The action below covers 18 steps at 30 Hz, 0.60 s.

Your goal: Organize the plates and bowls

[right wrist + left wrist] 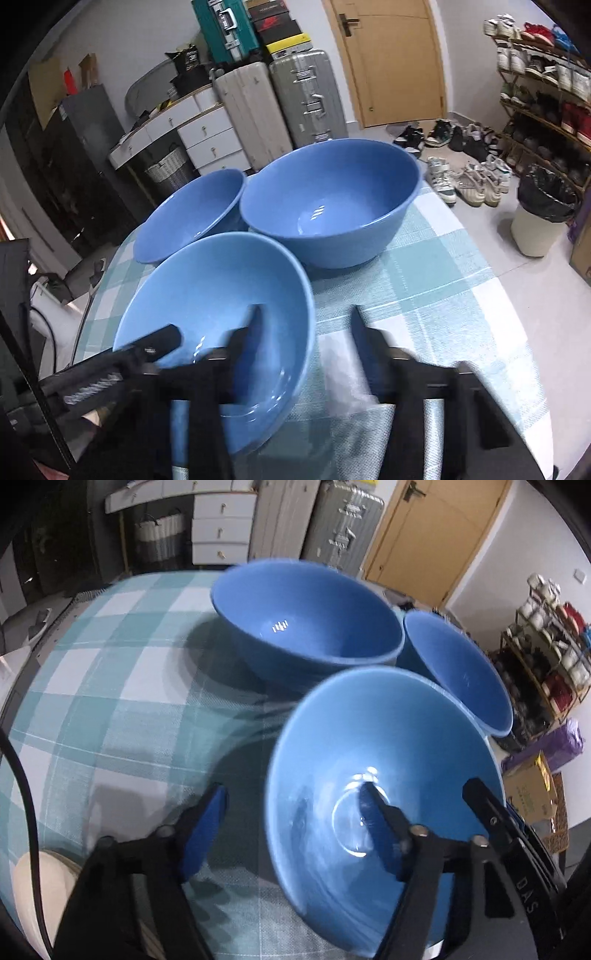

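Note:
Three blue bowls stand close together on a teal checked tablecloth [110, 664] [424, 277]. The nearest bowl [332, 757] [207, 288] sits between both grippers. My left gripper [291, 788] straddles its left rim, with one finger inside, one outside and a gap showing. My right gripper [306, 309] straddles the right rim the same way, and cloth shows between rim and outer finger. Neither presses on the rim. One of the right fingers [484, 805] appears in the left wrist view. Behind stand a large deep bowl [306, 616] [332, 199] and a smaller bowl [461, 672] [192, 210].
The table's far edge lies just behind the bowls. Beyond it are suitcases [306, 96], white drawers [210, 140], a wooden door [391, 59], shoes on the floor [469, 181], a shoe rack [546, 92] and a lined bin [539, 221]. A cream round object [44, 886] sits low on the left.

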{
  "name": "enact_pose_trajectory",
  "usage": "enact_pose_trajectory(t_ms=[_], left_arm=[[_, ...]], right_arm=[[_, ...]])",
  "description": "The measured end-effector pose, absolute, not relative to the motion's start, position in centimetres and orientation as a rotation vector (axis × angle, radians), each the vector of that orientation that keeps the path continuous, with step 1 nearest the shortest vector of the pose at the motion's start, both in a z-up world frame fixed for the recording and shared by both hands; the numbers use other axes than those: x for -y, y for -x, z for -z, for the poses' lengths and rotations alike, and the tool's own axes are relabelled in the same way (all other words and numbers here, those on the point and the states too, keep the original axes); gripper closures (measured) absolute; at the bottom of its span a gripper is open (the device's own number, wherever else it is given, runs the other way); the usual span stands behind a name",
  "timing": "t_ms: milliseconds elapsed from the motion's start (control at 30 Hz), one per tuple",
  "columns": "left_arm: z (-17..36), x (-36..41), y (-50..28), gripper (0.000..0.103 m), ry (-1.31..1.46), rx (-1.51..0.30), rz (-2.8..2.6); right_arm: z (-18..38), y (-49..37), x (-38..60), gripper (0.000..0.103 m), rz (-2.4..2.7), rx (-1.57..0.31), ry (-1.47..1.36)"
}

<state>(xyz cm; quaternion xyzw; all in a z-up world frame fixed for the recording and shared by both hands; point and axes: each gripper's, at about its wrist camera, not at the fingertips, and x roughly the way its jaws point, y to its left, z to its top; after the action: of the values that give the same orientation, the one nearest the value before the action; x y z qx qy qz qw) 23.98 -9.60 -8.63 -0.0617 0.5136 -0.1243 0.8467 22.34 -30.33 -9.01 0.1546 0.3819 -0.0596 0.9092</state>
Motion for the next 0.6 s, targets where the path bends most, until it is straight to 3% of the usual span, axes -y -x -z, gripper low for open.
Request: enact_pose_trajectory(t_ms=[100,233,400,600], left_arm=[[9.3,9.4,-24.1,0.054,0.165,-1.108,0.27],[9.7,8.9,-24.3,0.063,0.217,-1.139,0.281],[10.2,9.3,-24.4,0.081,0.221,-1.197,0.306],[10.3,8.9,-24.1,0.088,0.249,-1.207,0.31]], right_arm=[[9.2,-22.3,29.9,0.085,0.098,-0.807,-0.318],[9.3,-22.3,30.1,0.089,0.093,-0.814,-0.328],[9.9,-22.2,30.8,0.09,0.069,-0.829,-0.377],[9.8,-21.9,30.9,0.092,0.061,-0.841,-0.377]])
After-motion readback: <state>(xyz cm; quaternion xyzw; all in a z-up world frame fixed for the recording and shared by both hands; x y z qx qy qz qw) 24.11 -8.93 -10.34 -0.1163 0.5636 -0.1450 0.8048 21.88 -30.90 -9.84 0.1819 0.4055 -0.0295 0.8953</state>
